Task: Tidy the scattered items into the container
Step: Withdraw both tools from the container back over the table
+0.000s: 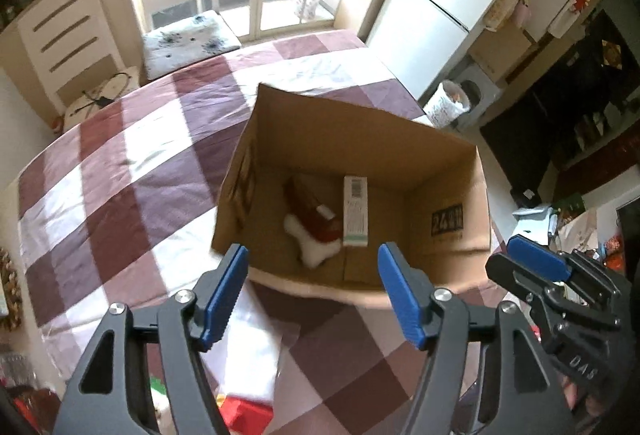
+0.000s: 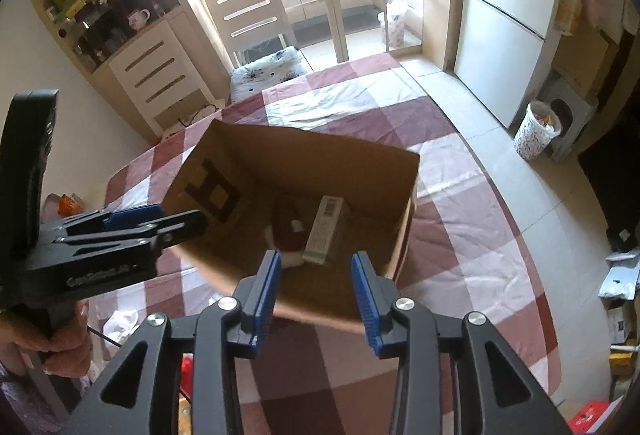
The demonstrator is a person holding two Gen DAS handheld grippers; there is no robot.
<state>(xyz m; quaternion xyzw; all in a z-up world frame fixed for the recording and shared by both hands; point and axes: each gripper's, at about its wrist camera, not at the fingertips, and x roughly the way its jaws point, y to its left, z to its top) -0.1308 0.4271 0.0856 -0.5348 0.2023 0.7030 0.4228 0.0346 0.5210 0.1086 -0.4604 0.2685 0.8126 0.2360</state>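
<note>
Both tongs empty above the open brown cardboard box (image 1: pixel 448 171) on the checked surface (image 1: pixel 132 163): left tongs (image 1: pixel 312 295) gape wide, right tongs (image 2: pixel 316 299) narrower. Slim white carton (image 1: pixel 356 211) and red-and-white plush (image 1: pixel 316 235) lie inside. Next, fetch another stray item.

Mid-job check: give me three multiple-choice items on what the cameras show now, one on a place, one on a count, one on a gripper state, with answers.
1. Where is the slim white carton?
A. inside the cardboard box
B. on the chair
C. on the floor

2. How many things lie in the box?
A. none
B. two
C. five

3. What does the left gripper hold?
A. the carton
B. a cup
C. nothing

Answers:
1 A: the carton lies on the floor of the cardboard box.
2 B: only the carton and a red-and-white plush stocking show there.
3 C: the left gripper has open jaws with nothing between them.
</note>
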